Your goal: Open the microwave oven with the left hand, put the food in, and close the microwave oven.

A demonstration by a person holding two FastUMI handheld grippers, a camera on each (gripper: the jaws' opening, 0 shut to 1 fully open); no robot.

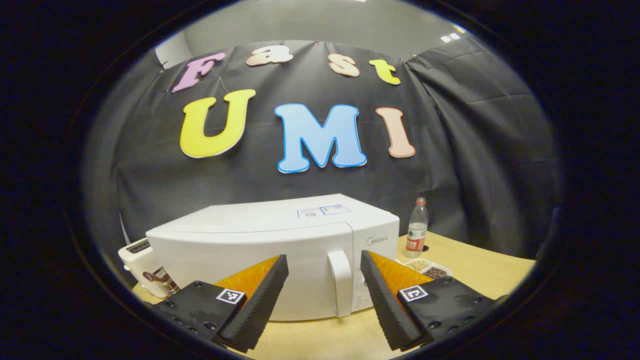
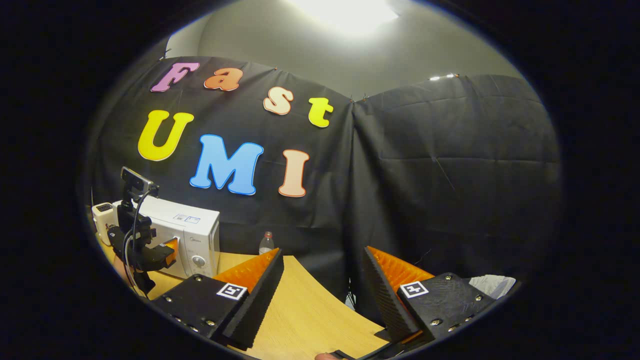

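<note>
The white microwave (image 1: pixel 260 245) stands shut on the wooden table, its vertical door handle (image 1: pixel 341 282) right of centre. My left gripper (image 1: pixel 324 258) is open just in front of the door, with the handle between the lines of its two fingers and nothing touched. A small divided dish of food (image 1: pixel 428 268) lies to the right of the microwave. In the right gripper view the microwave (image 2: pixel 195 237) is far off at the left, with the left gripper (image 2: pixel 171 250) in front of it. My right gripper (image 2: pixel 324 251) hangs open and empty over the table's edge.
A plastic bottle with a red label (image 1: pixel 416 228) stands right of the microwave, behind the dish. A white toaster (image 1: pixel 140 257) sits at the microwave's left. Bare wooden table (image 2: pixel 300 307) lies under the right gripper, and a crumpled white thing (image 2: pixel 492 285) is beyond its edge.
</note>
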